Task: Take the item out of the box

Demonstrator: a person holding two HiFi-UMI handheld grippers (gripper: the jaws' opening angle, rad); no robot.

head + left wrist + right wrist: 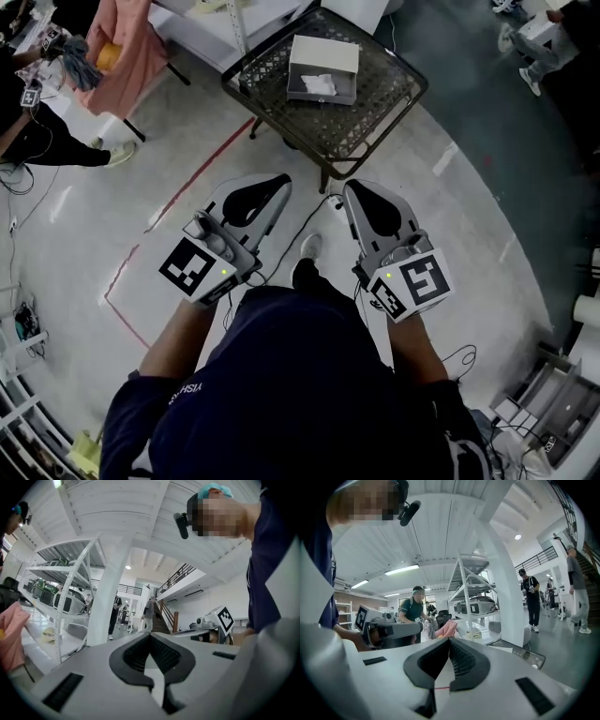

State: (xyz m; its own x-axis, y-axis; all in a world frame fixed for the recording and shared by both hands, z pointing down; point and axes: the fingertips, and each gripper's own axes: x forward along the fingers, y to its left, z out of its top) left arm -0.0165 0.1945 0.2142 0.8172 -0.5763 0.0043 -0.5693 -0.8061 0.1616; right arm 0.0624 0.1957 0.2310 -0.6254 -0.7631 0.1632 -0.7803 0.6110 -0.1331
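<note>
Dark wire-mesh counter (375, 122): stands ahead of me on the grey floor, well apart from both of my tools. No obstruction noted between us.

Pale, open-topped cardboard box (328, 54): sits on the counter, towards its far side, upright, top open to view.

Left gripper (277, 183) and right gripper (356, 187): both held side by side in front of my body, pointing roughly level towards the counter. Jaws clenched on each, pads meeting at the tip, nothing between them.

Step in hand, in my judgement: the approach. Nothing has been touched and the item is not yet out. The next move calls for closing the distance to the counter, tipping one gripper downward over the open top, and parting its jaws before descending. The other may be needed to steady the box wall.

White, soft-looking item (319, 84): lies inside the box, on its floor, towards the near wall. Its long axis appears to run across the box, left to right in the head view. It is too small here to tell whether either end is a leading end.
</note>
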